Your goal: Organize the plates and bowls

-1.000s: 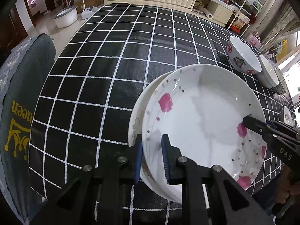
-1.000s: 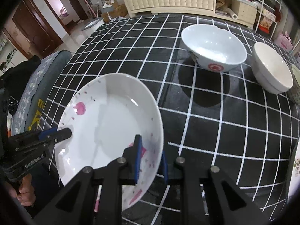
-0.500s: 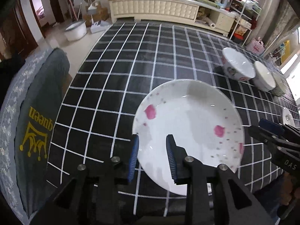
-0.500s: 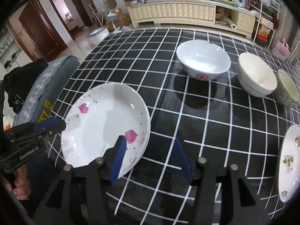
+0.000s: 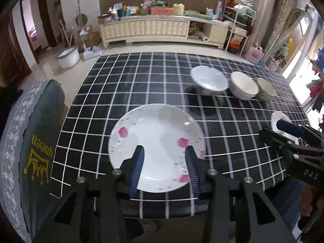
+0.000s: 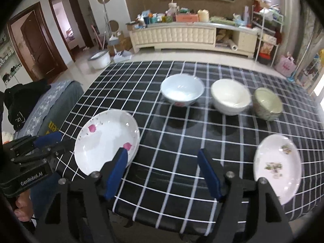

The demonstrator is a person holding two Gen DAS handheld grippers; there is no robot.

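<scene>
Left wrist view has the left gripper [image 5: 165,162] lowest in the picture, tilted down at the table, its blue fingers [image 5: 136,169] framing the near half of the pink-flowered plate [image 5: 156,141] from above with bare space between pad and rim; a second ago those pads pinched the plate's near rim, and the plate hung tilted over a second one, whereas it now lies flat on the stack near the front edge of the black checked tablecloth [image 5: 129,81]; both cameras also take in far more of the room than before. Its jaws are opening, partway apart, touching nothing. At that view's right edge the right gripper [image 5: 283,125] reaches in, clear of the plate.

Right wrist view shows the right gripper [image 6: 163,158] angled down likewise, its jaws opening and already wide, only tablecloth between them; its left pad overlaps the flowered plate's [image 6: 105,139] right rim in the picture, though contact cannot be judged; a second ago it was clamped on that rim. To the left the left gripper [image 6: 50,139] is held by a hand [image 6: 22,206], beside the plate.

Farther right lies a small white plate [image 6: 277,166] with green motifs. Beyond, in a row, stand a white bowl with red marks [image 6: 182,90], a plain white bowl [image 6: 229,96] and a greenish bowl [image 6: 267,103]. Past the table runs a cream cabinet [image 6: 182,36].
</scene>
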